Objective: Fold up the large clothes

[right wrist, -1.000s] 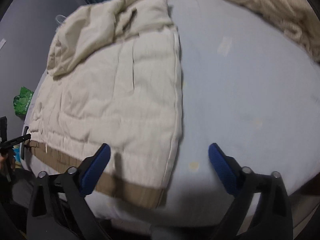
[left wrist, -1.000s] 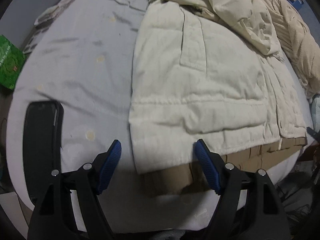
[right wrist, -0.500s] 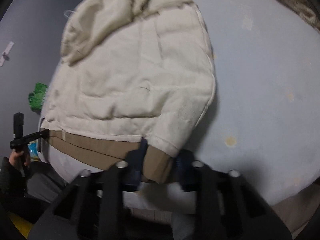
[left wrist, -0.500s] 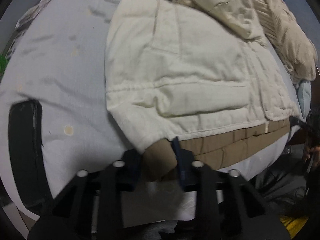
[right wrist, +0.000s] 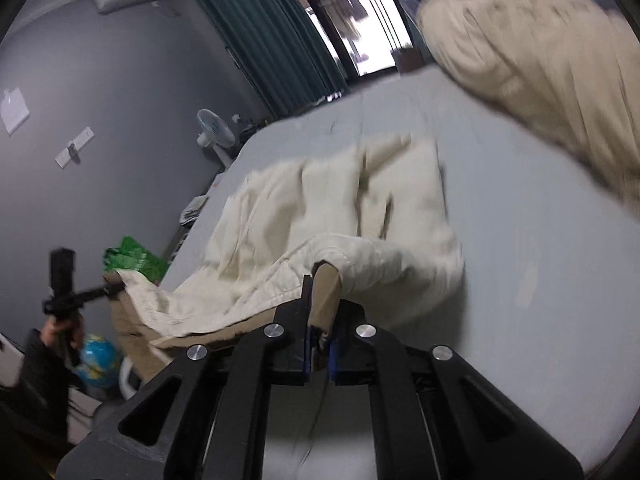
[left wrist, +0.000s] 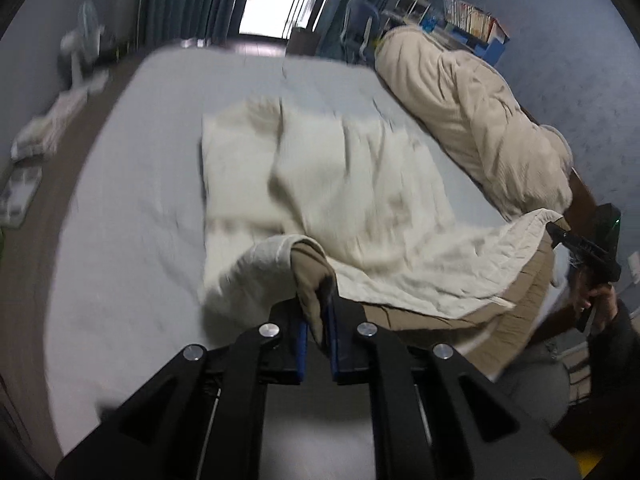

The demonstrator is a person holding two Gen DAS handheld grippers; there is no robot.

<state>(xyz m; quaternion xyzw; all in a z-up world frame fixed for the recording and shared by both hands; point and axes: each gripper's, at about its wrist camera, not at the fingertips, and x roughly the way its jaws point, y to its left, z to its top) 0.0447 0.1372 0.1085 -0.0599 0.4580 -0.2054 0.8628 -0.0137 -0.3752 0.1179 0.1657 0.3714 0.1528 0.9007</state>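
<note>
A cream padded jacket [left wrist: 332, 184] with a tan lining lies on the pale blue bed [left wrist: 132, 200]. My left gripper [left wrist: 317, 320] is shut on the jacket's left hem corner and holds it lifted above the bed. My right gripper [right wrist: 320, 328] is shut on the other hem corner of the jacket [right wrist: 340, 208], also lifted. The hem hangs between both grippers, tan lining showing underneath. The right gripper also shows at the right edge of the left wrist view [left wrist: 580, 248], and the left gripper at the left of the right wrist view [right wrist: 68, 300].
A beige duvet [left wrist: 472, 120] is heaped along the bed's right side. A standing fan [right wrist: 214, 132] and a green bag [right wrist: 136, 260] are by the left side of the bed. A globe [right wrist: 96, 360] sits on the floor. Curtains and a window are beyond the bed.
Both grippers closed on the hem corners and have lifted them up off the bed. The views tilted up from the mattress to the room, and the hem is raised.
</note>
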